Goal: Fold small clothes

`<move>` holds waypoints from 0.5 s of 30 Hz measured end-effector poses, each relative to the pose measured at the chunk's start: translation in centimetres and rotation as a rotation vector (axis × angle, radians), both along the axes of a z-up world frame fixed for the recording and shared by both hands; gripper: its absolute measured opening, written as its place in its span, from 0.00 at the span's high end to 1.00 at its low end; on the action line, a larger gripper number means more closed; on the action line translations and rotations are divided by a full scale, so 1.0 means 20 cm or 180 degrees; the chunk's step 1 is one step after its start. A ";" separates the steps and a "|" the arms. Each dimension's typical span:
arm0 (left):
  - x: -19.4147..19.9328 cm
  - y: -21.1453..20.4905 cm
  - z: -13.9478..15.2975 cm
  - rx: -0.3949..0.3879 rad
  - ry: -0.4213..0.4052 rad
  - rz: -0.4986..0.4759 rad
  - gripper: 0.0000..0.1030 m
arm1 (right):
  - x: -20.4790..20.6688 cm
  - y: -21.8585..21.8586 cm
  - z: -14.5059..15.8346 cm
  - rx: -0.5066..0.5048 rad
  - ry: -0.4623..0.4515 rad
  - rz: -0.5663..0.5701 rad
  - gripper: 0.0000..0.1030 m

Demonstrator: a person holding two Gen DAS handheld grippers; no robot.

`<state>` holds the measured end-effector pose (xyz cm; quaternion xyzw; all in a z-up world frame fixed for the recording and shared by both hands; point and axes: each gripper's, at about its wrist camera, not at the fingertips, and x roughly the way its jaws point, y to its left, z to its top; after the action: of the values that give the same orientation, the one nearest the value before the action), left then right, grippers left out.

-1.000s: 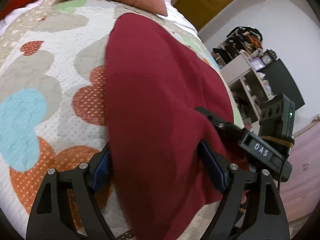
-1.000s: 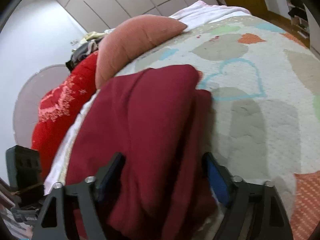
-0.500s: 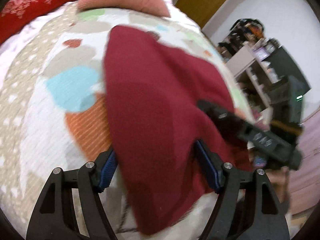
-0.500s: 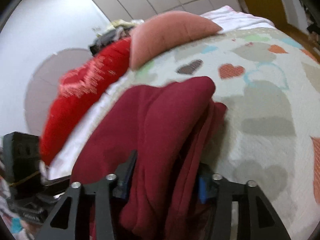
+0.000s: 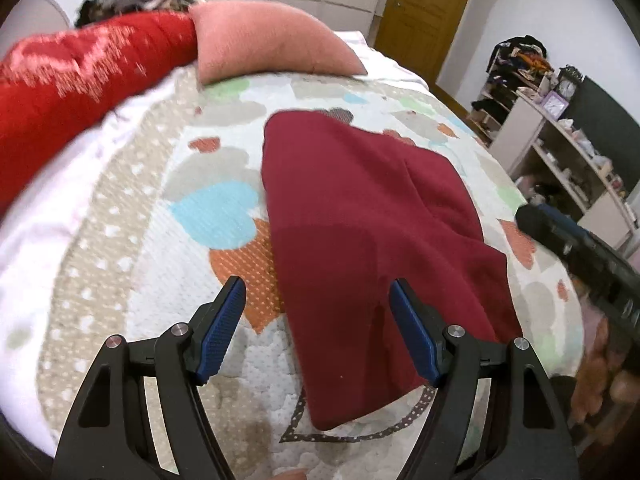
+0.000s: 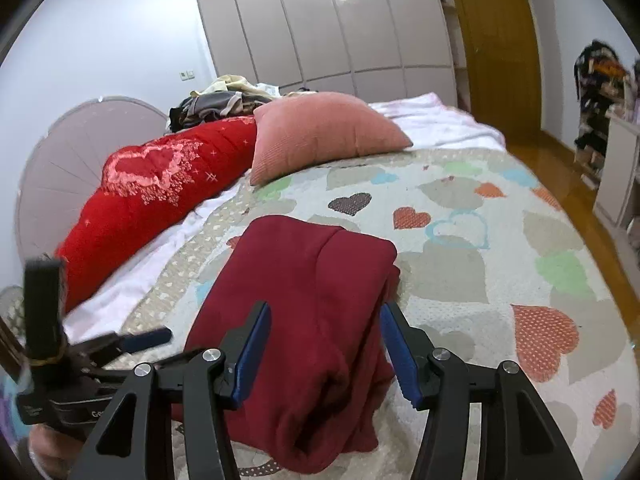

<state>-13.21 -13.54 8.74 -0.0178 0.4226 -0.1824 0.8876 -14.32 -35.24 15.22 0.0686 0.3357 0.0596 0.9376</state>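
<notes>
A dark red garment [image 5: 360, 224] lies folded on the heart-patterned quilt [image 5: 224, 216]; it also shows in the right wrist view [image 6: 304, 304]. My left gripper [image 5: 318, 320] is open and empty, raised above the garment's near edge. My right gripper [image 6: 322, 344] is open and empty, raised above the garment's near end, with the cloth showing between its blue pads. The left gripper also appears at the left of the right wrist view [image 6: 132, 340].
A pink cushion [image 6: 320, 132] and a red embroidered duvet [image 6: 152, 188] lie at the head of the bed. Clothes [image 6: 216, 104] are piled behind them. Shelves [image 5: 568, 160] stand to the right of the bed, a wooden door [image 6: 492, 40] beyond.
Both grippers have let go of the red garment and pulled back and up from it. The garment now lies flat on the quilt.
</notes>
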 end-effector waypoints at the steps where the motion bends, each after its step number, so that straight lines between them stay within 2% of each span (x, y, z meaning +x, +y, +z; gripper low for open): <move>1: -0.01 0.00 0.01 0.0029 -0.0040 0.0019 0.28 | -0.01 0.02 0.00 -0.0051 -0.0010 0.0001 0.45; 7: -0.05 -0.03 0.04 0.0205 -0.0291 0.0172 0.28 | -0.05 0.09 -0.06 -0.0150 0.0062 0.0036 0.43; 15: -0.06 -0.04 0.04 0.0238 -0.0312 0.0206 0.28 | -0.05 0.11 -0.07 -0.0184 0.0096 0.0050 0.40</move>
<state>-14.32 -14.36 9.51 0.0107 0.3844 -0.1383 0.9127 -15.41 -33.03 13.88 0.0397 0.3520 0.0562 0.9335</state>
